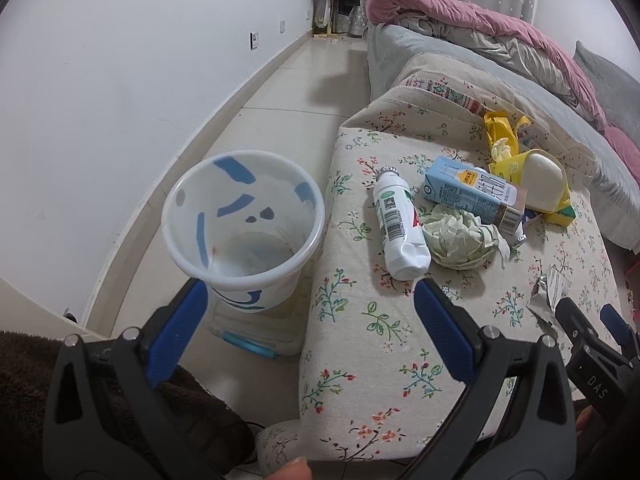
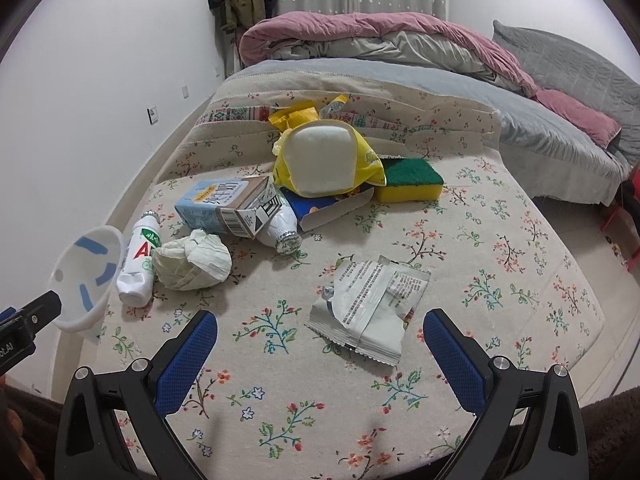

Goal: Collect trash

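Note:
A white bin [image 1: 244,232] with blue marks stands beside the floral-covered bed [image 1: 360,340], apparently empty. My left gripper [image 1: 310,296] is open, its left finger at the bin's near rim. On the cover lie a white bottle [image 1: 400,224], a crumpled paper ball [image 1: 460,240], a blue carton [image 1: 472,192] and a yellow bag [image 1: 536,176]. My right gripper [image 2: 320,322] is open just short of a torn silver wrapper [image 2: 368,308]. A second bottle [image 2: 280,228] pokes out from under the carton [image 2: 224,204].
A green and yellow sponge [image 2: 408,180] and an open blue box [image 2: 328,204] lie behind the pile. A clear lidded box [image 1: 248,332] sits under the bin on the tiled floor. Pink and grey bedding [image 2: 380,40] is heaped at the back. A white wall runs along the left.

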A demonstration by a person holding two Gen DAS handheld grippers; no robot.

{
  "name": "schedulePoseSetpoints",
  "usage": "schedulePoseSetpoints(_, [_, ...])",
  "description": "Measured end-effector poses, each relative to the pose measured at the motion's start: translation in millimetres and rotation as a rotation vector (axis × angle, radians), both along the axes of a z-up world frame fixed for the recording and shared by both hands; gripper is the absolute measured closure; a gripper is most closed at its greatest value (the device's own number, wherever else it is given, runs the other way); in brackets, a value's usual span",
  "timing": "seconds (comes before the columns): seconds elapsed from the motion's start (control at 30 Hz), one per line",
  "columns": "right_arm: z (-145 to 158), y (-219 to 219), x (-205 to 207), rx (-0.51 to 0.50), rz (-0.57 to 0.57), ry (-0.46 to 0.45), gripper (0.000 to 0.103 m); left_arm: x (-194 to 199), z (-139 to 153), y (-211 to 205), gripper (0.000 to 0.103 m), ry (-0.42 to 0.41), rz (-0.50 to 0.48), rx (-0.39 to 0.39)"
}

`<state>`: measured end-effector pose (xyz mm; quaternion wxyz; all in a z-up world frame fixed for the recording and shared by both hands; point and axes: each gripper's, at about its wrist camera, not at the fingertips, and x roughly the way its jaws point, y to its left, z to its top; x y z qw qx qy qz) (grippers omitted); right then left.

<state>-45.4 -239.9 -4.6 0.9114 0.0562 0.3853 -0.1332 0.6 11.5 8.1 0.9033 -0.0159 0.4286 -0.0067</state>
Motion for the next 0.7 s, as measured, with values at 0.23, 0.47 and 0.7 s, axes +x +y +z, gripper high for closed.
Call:
schedulePoseSetpoints(0.23, [0.2, 0.7, -0.4, 0.004, 0.003, -0.01, 0.0, -0.2, 0.5, 0.4, 0.001, -0.005, 0.004, -0.008])
schedulePoseSetpoints(0.47, [2.8, -0.7, -2.9, 0.007, -0.001, -0.021, 0.0, -0.4, 0.4, 0.5, 0.001, -0.006, 0.005, -0.01])
schedulePoseSetpoints(0.7, [3.8, -0.4, -3.7, 0.008, 0.0, -0.025, 0.0, -0.5, 0.5, 0.4, 0.001, -0.006, 0.004, -0.012])
